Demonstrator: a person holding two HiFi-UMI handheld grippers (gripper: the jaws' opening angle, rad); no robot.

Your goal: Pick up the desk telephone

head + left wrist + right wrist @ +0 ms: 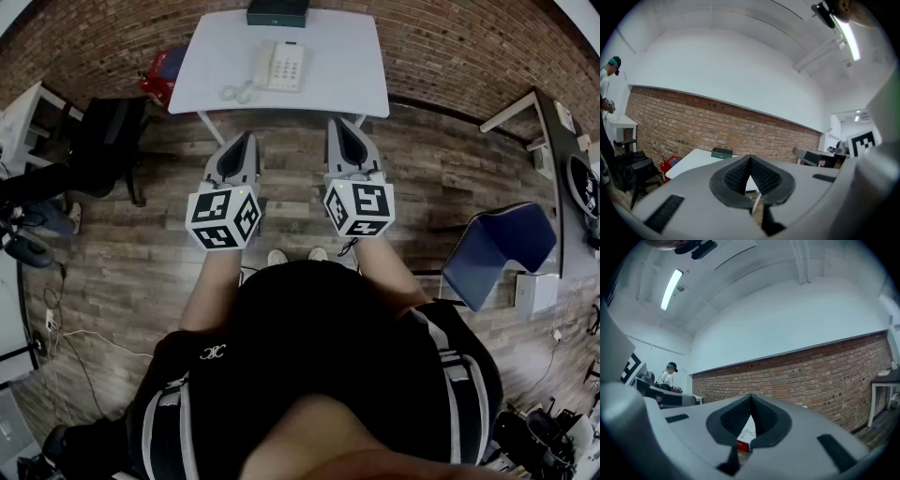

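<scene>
A white desk telephone (280, 67) with a coiled cord lies on the white table (337, 75) ahead, toward its far middle. My left gripper (246, 139) and right gripper (340, 127) hover side by side over the wooden floor, short of the table's near edge, both shut and empty. In the left gripper view the shut jaws (750, 159) point at the table (696, 159) against the brick wall. The right gripper view shows its shut jaws (751, 398), with a slice of the table behind them. The phone is hidden in both gripper views.
A dark box (277, 12) sits at the table's far edge. A red object (161, 71) and a black chair (105, 141) stand left of the table. A blue chair (495, 248) is at the right. A person in a cap (669, 374) stands far off by the wall.
</scene>
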